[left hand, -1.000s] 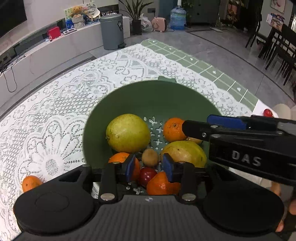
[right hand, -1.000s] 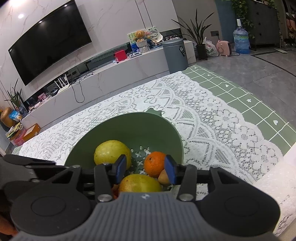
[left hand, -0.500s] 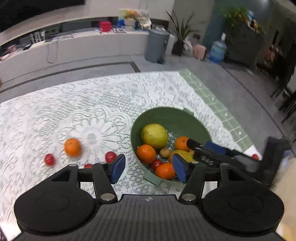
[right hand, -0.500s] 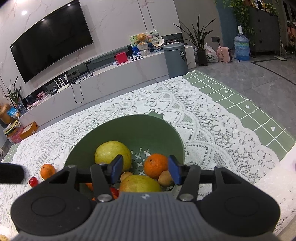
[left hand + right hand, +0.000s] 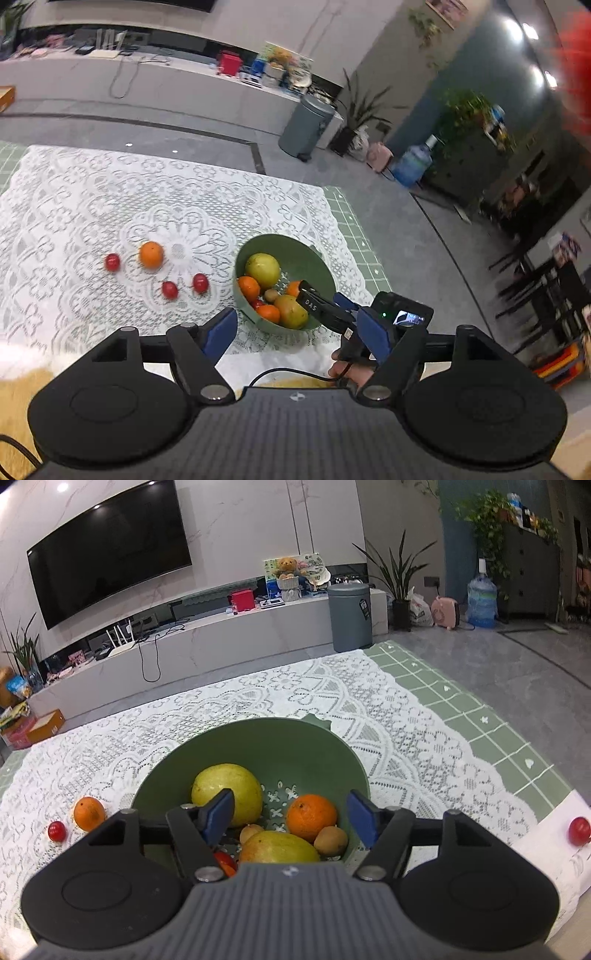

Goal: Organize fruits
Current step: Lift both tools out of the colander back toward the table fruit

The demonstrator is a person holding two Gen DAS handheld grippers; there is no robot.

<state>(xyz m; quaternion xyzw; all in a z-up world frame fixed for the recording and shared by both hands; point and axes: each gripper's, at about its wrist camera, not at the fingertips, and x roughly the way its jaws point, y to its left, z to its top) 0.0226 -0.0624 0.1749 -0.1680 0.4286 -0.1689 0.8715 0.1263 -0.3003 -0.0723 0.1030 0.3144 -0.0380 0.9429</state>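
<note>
Left gripper [image 5: 299, 334] just spread, empty, right gripper [image 5: 291, 818] widening over green bowl [image 5: 258, 738], lower fruit hidden

Left view high, far back — right view close; both share the bowl [image 5: 314, 258].

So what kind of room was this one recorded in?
Most likely a home living room: a wall-mounted TV above a long low media console, houseplants, and a lace tablecloth holding a green fruit bowl.
</note>
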